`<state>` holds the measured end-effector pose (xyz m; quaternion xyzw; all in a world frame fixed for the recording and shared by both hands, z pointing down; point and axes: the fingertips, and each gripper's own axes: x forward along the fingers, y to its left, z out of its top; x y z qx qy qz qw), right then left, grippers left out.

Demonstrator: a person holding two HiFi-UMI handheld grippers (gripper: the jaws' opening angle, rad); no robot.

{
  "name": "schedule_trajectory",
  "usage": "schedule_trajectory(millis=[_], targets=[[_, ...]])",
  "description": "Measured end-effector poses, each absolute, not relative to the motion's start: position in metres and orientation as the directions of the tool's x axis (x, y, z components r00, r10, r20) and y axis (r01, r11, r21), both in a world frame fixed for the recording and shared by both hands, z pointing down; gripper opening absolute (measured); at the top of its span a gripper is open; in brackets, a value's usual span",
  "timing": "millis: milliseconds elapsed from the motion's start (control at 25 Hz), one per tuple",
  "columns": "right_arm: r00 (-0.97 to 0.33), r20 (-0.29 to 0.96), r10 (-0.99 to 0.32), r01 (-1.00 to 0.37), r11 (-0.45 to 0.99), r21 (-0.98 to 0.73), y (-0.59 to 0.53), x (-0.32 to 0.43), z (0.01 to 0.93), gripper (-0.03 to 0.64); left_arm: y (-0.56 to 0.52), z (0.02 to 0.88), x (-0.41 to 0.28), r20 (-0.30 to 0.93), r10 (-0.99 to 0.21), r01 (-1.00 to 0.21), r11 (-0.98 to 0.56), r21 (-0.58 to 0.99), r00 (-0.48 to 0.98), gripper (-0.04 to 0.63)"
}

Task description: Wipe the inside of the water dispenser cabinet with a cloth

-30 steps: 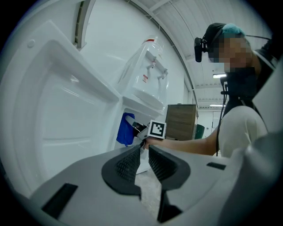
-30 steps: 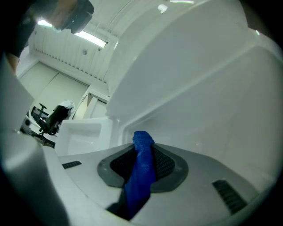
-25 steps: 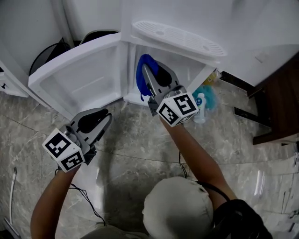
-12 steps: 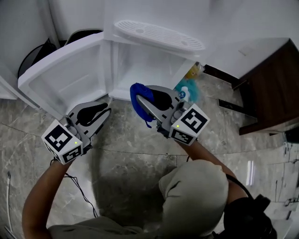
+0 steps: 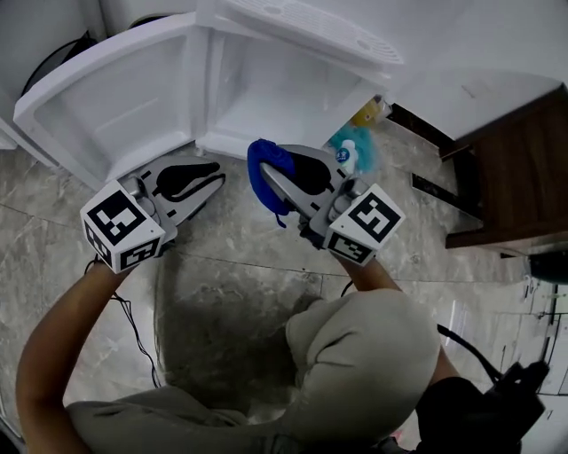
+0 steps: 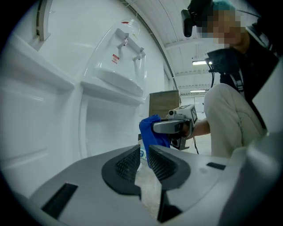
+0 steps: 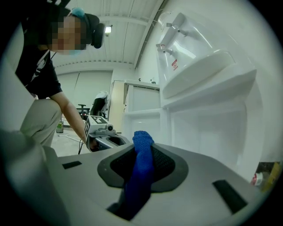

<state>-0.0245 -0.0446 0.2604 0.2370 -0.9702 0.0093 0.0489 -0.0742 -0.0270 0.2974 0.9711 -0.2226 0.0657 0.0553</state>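
Observation:
The white water dispenser's lower cabinet (image 5: 275, 97) stands open, its door (image 5: 115, 97) swung out to the left. My right gripper (image 5: 259, 170) is shut on a blue cloth (image 5: 264, 173) and hovers over the floor just in front of the cabinet's opening, outside it. In the right gripper view the cloth (image 7: 142, 165) is bunched between the pads and sticks out past them, with the cabinet interior (image 7: 208, 128) to the right. My left gripper (image 5: 216, 183) hangs by the door's lower edge, shut apart from a narrow slit and holding nothing. The left gripper view shows the cloth (image 6: 152, 130) straight ahead.
Small bottles and a teal object (image 5: 355, 146) sit on the floor right of the cabinet. A dark wooden unit (image 5: 515, 177) stands further right. A black bin (image 5: 53, 53) is behind the door. The drip tray (image 5: 311, 27) juts out above the opening. A cable (image 5: 133, 328) trails over the marble floor.
The right gripper has drawn the blue cloth back out of the cabinet and left, over the floor. The left gripper has shifted right, toward the door's lower edge.

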Motion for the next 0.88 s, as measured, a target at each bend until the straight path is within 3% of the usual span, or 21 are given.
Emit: schedule_trajectory(millis=[880], targets=[[-0.877,0.118,-0.466,-0.469,0.883,-0.005,-0.040,-0.019,0.263,0.067,-0.024,0.310,-0.071,0.157,-0.418,-0.438,-0.889,0.132,0.895,0.066]])
